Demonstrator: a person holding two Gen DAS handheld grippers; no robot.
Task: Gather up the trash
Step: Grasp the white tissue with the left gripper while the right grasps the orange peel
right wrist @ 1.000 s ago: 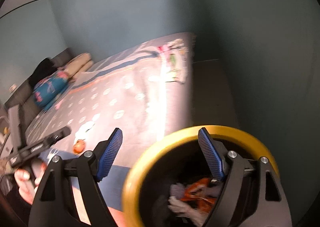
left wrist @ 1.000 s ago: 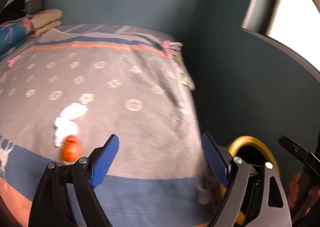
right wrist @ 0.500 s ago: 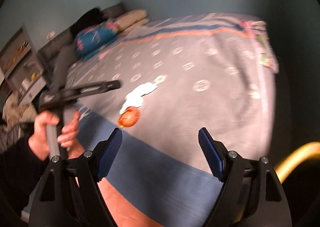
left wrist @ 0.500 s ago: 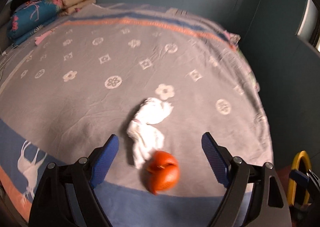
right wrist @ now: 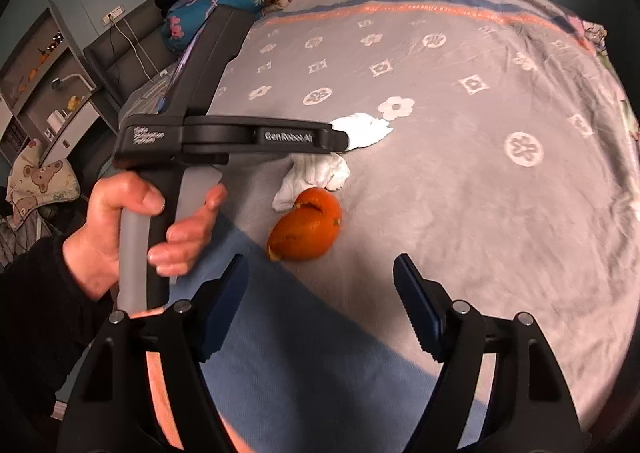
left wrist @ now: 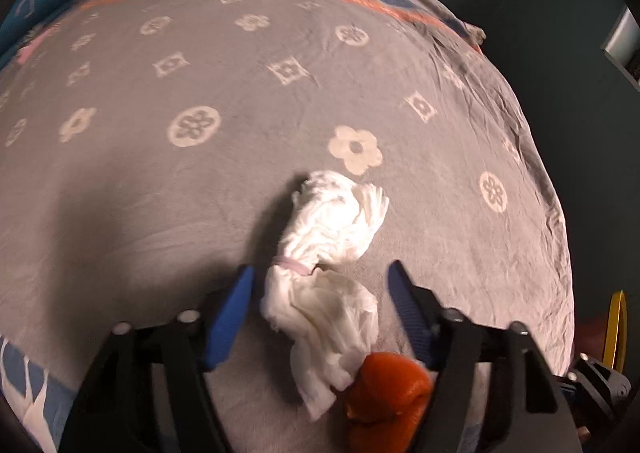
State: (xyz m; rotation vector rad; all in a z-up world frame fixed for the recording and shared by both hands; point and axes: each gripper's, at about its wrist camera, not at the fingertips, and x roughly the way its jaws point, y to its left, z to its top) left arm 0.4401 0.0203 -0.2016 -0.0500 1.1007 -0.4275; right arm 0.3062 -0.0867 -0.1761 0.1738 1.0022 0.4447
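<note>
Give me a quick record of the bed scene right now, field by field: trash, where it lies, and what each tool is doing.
surface: grey patterned bedspread
trash 1: crumpled white tissue, lying on the bedspread
trash 2: orange peel, touching the tissue's near end
left tool: jaws closing, tissue between them, pads not yet pressing
right tool: jaws closing, nothing between them, short of the peel
bin: yellow rim at the bed's edge

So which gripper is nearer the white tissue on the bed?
Left. The left gripper straddles the white tissue, jaws closing, pads not yet pressing on it. The right gripper hangs short of the orange peel, with the tissue beyond that.
</note>
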